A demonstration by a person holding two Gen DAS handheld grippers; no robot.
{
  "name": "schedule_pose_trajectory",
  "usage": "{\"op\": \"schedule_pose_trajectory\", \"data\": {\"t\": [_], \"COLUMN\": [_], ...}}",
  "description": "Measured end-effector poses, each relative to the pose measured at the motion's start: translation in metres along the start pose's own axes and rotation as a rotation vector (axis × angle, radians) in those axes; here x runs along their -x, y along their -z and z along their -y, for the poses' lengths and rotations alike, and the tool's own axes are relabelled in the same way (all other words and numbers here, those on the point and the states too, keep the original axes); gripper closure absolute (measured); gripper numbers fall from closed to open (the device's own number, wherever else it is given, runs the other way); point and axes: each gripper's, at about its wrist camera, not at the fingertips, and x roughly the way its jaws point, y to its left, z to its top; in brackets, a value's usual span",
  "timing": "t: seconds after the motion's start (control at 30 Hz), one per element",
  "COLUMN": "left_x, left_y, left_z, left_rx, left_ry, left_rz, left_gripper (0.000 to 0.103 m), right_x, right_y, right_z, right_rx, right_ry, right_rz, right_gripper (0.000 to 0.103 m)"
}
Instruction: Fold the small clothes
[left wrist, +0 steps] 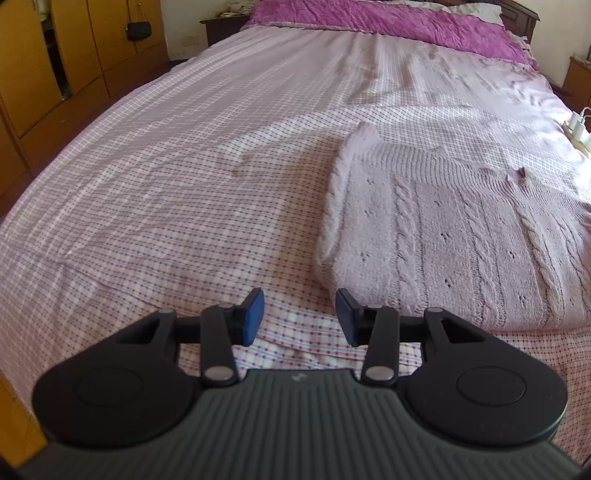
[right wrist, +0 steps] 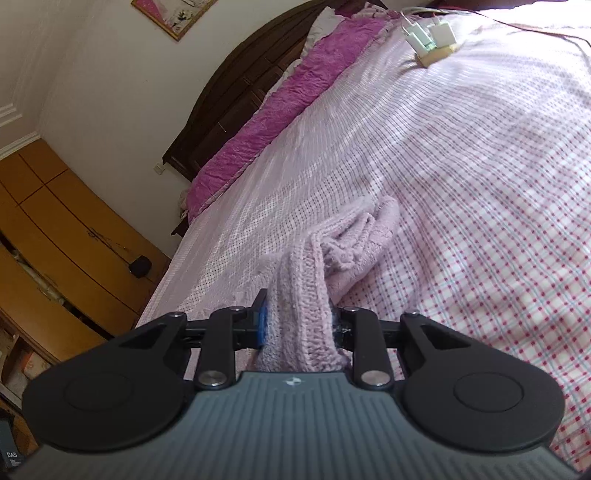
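A pale pink cable-knit sweater (left wrist: pixel 454 236) lies on the checked bedsheet (left wrist: pixel 177 192), right of centre in the left wrist view. My left gripper (left wrist: pixel 300 318) stands open just before the sweater's near left corner, nothing between its blue pads. In the right wrist view my right gripper (right wrist: pixel 298 322) is shut on a bunched fold of the same sweater (right wrist: pixel 343 243), lifted off the sheet (right wrist: pixel 480 184); the knit trails away from the fingers toward the bed and hides the right pad.
A magenta blanket (left wrist: pixel 388 18) lies across the head of the bed by a dark headboard (right wrist: pixel 236 88). A power strip with white chargers (right wrist: pixel 432 37) rests on the sheet near the bed's edge. Wooden wardrobes (left wrist: pixel 55 62) stand beside the bed.
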Motion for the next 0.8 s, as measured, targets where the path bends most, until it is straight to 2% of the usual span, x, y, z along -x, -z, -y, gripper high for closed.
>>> {"op": "schedule_pose_trajectory", "data": {"t": [0.17,0.37,0.53,0.7,0.8], "left_x": [0.002,0.007,0.014,0.020,0.022], "left_y": [-0.004,-0.010,-0.015,-0.018,-0.018], "left_z": [-0.014,-0.030,-0.040,-0.051,-0.060], "left_rx": [0.015,0.029,0.040,0.053,0.061], "left_ry": [-0.010,-0.022,-0.025,-0.030,-0.037], "left_rz": [0.008,0.031,0.054,0.069,0.076], "left_gripper": [0.058,0.058,0.058,0.058,0.058], "right_x": [-0.002,-0.006,-0.014,-0.025,-0.037], "right_y": [-0.006,-0.009,-0.007,0.001,0.009], "right_z": [-0.039,-0.089,-0.129,-0.174,-0.205], "right_rx": [0.126,0.234,0.273,0.319,0.346], "right_ry": [0.009,-0.039,-0.090,-0.153,-0.190], "right_rz": [0.013,0.023,0.023,-0.004,-0.055], "right_gripper": [0.076,0.076,0.077,0.077,0.077]}}
